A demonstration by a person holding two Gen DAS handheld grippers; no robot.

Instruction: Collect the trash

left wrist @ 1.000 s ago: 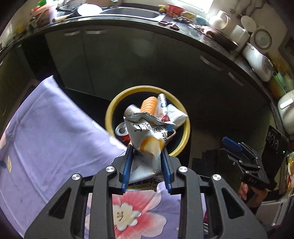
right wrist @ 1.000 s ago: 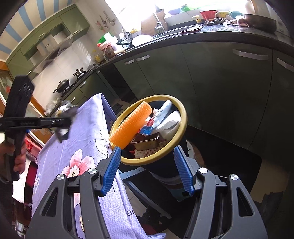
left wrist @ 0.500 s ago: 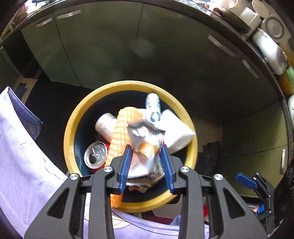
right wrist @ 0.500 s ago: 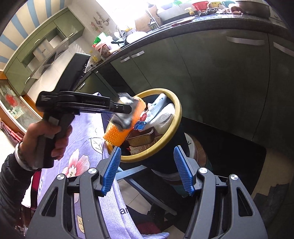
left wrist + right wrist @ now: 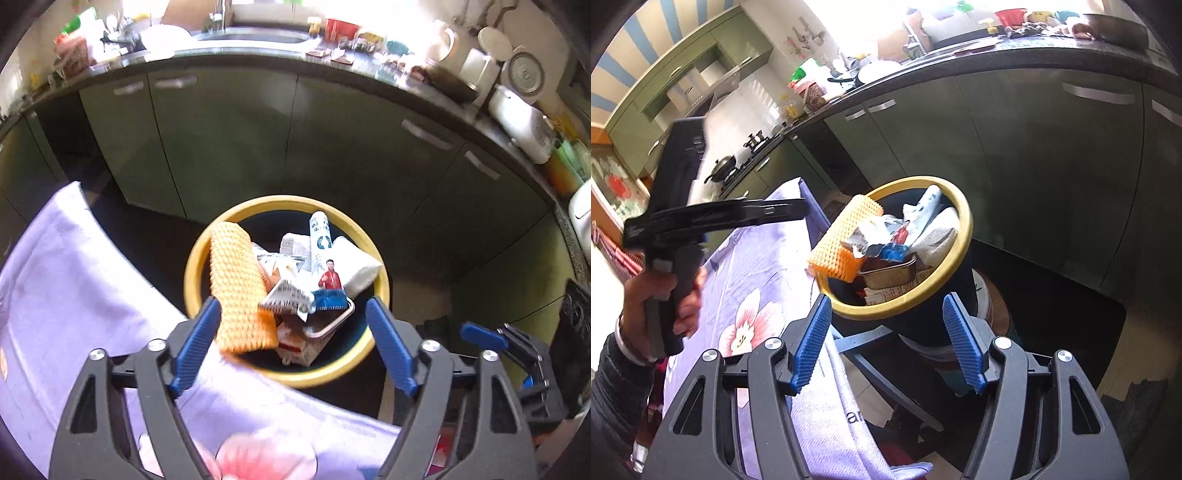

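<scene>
A dark trash bin with a yellow rim (image 5: 380, 273) (image 5: 964, 236) stands beside the table, full of trash: an orange foam net (image 5: 238, 291) (image 5: 846, 236), a crumpled printed wrapper (image 5: 286, 295) (image 5: 871, 232), a white tube (image 5: 320, 243), white paper (image 5: 356, 266) and a metal tin (image 5: 890, 275). My left gripper (image 5: 293, 347) is open and empty, above the bin's near rim. My right gripper (image 5: 886, 347) is open and empty, low in front of the bin. The left gripper also shows in the right wrist view (image 5: 798, 210), held left of the bin.
A purple floral tablecloth (image 5: 74, 295) (image 5: 753, 280) covers the table left of the bin. Green kitchen cabinets (image 5: 229, 140) under a dark cluttered counter (image 5: 1034, 55) stand behind. A metal frame leg (image 5: 886, 380) runs below the bin.
My left gripper has opened and let the crumpled wrapper drop into the bin, then drawn back and up. The right gripper has stayed open and nearly still.
</scene>
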